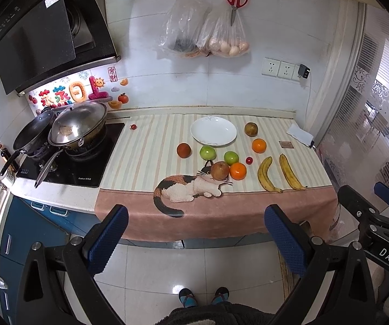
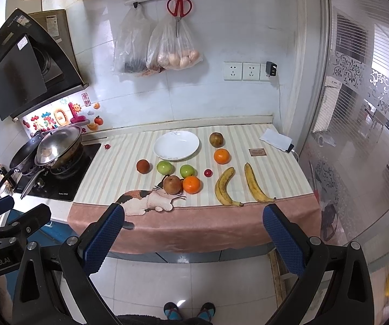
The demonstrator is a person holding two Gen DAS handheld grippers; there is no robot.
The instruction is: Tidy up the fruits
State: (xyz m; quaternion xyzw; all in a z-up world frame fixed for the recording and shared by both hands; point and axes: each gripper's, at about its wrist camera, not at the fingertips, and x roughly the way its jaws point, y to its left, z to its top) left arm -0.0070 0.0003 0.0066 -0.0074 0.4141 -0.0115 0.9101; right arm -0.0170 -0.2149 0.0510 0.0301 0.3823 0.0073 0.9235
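Jaws of the left gripper [image 1: 195,239] stand spread wide and hold nothing, short of the worktop [image 1: 216,216] and above the floor. Ahead of them, past the cat print, lie the fruits: a brown pear [image 1: 220,170] touching an orange [image 1: 238,171], two green apples [image 1: 208,153] behind, two bananas [image 1: 267,174] off to the right, and an empty white plate [image 1: 213,130] farther back. The nearest fruit looks the sensible first pick, taken from above so its neighbour is not nudged. A stove with pans [image 1: 77,127] sits far to the left, clear of the path.

Through the right wrist camera, the right gripper [image 2: 193,237] is likewise spread and empty, equally short of the edge. The bananas [image 2: 256,182] lie straight ahead of its right finger, with a second orange [image 2: 222,156] and pear [image 2: 216,139] beyond them, beside the plate [image 2: 176,145]. A small red fruit [image 2: 208,172] between them could roll if brushed.
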